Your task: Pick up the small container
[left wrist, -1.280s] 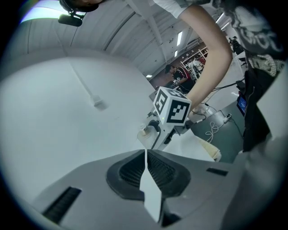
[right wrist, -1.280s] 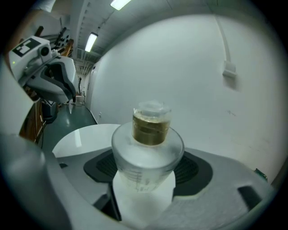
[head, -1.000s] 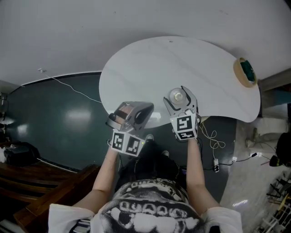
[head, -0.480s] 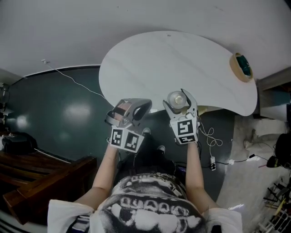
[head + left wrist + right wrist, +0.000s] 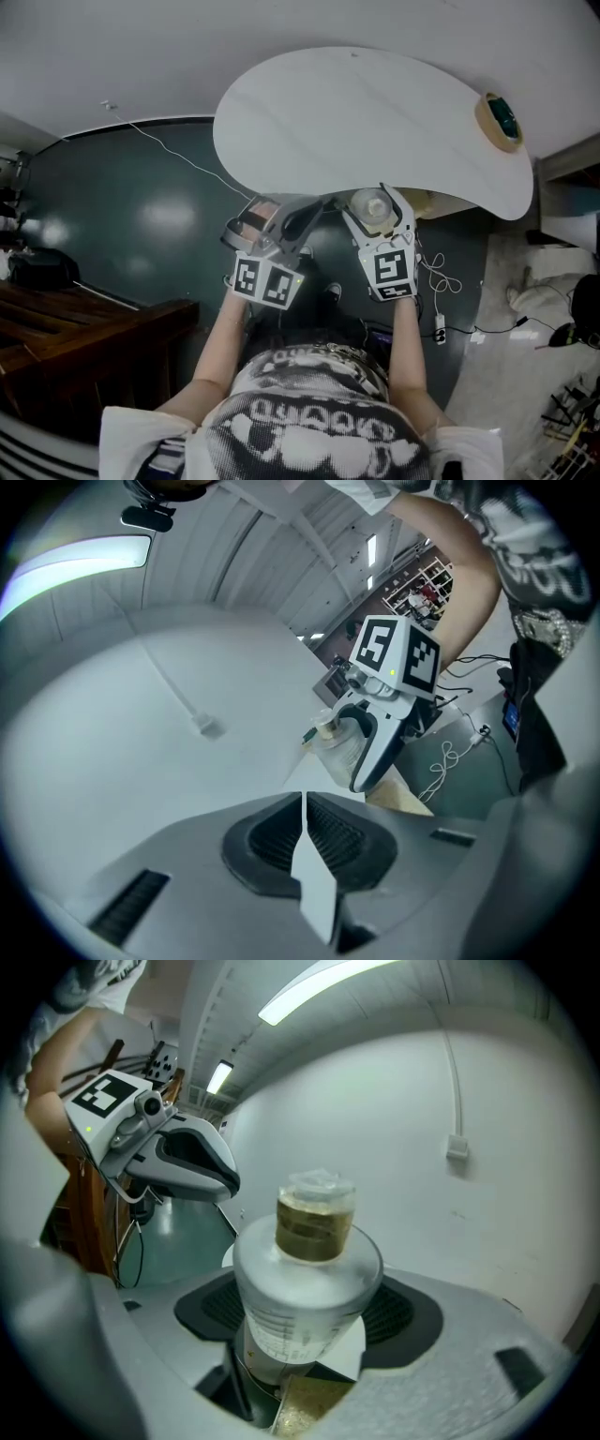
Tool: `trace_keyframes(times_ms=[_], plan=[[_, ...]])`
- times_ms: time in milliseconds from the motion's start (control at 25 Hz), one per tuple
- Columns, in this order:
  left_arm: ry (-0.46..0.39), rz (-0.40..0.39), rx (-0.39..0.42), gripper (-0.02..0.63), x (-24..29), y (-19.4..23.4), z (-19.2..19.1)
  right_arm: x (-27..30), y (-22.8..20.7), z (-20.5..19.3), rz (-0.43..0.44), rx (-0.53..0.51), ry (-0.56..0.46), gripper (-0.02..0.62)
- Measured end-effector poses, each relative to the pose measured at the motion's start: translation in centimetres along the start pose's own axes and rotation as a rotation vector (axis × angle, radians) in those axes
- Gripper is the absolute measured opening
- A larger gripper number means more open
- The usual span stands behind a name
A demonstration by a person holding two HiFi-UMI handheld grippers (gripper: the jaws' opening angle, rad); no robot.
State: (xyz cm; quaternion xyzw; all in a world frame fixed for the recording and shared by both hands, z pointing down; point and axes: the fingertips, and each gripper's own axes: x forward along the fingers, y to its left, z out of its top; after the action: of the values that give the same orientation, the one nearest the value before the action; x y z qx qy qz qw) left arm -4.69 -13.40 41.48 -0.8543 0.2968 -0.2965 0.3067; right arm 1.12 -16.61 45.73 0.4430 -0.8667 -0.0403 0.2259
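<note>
Left tool (image 5: 303,803): jaws together, nothing between them. It is held just beside the right tool, above the dark green floor (image 5: 141,216) and close to the near edge of the surface. Right tool (image 5: 305,1321): jaws clamped on the small container (image 5: 302,1269), with the pads bearing on opposite sides of its translucent white body. The container stands upright between the jaws, with an amber neck and a clear cap on top. In the head view the container lies in line with the near edge of the white surface (image 5: 375,112). At the far right end of the surface rests a tan ring-shaped roll (image 5: 497,122) with a green centre, well apart from both tools.
</note>
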Motion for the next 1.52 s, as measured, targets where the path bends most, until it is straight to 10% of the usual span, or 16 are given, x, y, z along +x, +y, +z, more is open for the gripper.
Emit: trace_keyframes(times_ms=[1520], plan=[[-0.043, -0.012, 0.039, 0.014, -4.1, -8.6, 7.7, -12.0, 4.9, -1.2, 0.012, -0.013, -0.079, 0.350]])
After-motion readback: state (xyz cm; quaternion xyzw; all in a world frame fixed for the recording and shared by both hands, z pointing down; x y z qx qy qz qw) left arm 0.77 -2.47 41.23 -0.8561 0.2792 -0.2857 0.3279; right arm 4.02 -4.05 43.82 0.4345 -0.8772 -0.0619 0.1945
